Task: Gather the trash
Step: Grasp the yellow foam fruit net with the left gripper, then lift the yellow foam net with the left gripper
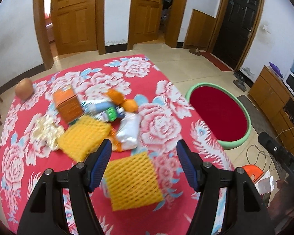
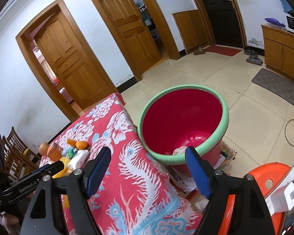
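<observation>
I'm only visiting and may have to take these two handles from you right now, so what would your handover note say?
Left gripper: open, empty, hovering over the nearer yellow foam net on the floral table.
Right gripper: open, empty, near the table's edge, pointing toward the red bin.
Done: one pale crumpled lump lies in the bin.
Left on the table: second yellow foam net, crumpled paper, orange box, white wrapper, a bottle-like item, orange peels. The round brown thing at the far corner may not be trash.
</observation>
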Demonstrator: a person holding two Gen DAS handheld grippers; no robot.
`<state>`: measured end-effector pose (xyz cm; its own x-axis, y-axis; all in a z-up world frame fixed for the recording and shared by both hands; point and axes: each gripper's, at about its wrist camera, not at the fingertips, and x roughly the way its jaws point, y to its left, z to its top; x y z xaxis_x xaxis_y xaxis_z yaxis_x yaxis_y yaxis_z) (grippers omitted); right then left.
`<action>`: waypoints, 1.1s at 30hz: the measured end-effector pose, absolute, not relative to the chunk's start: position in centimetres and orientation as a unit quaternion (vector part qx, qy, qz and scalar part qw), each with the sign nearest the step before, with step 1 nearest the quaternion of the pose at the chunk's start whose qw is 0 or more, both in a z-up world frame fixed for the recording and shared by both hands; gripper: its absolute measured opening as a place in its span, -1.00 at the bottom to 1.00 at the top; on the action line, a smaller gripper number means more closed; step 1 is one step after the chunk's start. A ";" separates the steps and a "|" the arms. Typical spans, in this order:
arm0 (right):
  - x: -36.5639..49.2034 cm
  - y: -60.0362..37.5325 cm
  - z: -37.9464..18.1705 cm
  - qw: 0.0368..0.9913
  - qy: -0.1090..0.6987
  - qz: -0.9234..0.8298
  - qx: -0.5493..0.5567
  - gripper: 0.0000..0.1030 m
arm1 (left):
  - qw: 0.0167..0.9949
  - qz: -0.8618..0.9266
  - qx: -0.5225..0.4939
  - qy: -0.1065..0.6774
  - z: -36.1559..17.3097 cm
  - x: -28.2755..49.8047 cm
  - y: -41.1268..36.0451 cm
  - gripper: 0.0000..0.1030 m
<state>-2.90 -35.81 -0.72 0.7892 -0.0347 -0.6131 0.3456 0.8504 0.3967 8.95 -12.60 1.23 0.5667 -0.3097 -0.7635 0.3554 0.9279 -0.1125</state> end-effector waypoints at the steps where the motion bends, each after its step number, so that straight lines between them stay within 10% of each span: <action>1: -2.9 -35.6 -0.8 0.911 0.309 -0.102 0.252 0.55 | 0.884 -0.185 0.026 0.428 1.1 8.9 -12.3 0.32; 21: -2.2 -33.6 -2.2 0.905 0.343 -0.072 0.241 0.56 | 0.854 -0.162 0.020 0.494 -4.4 7.6 -10.3 0.30; 33: -2.0 -33.2 -2.3 0.903 0.351 -0.068 0.237 0.56 | 0.850 -0.191 -0.016 0.491 -5.0 7.2 -9.9 -0.70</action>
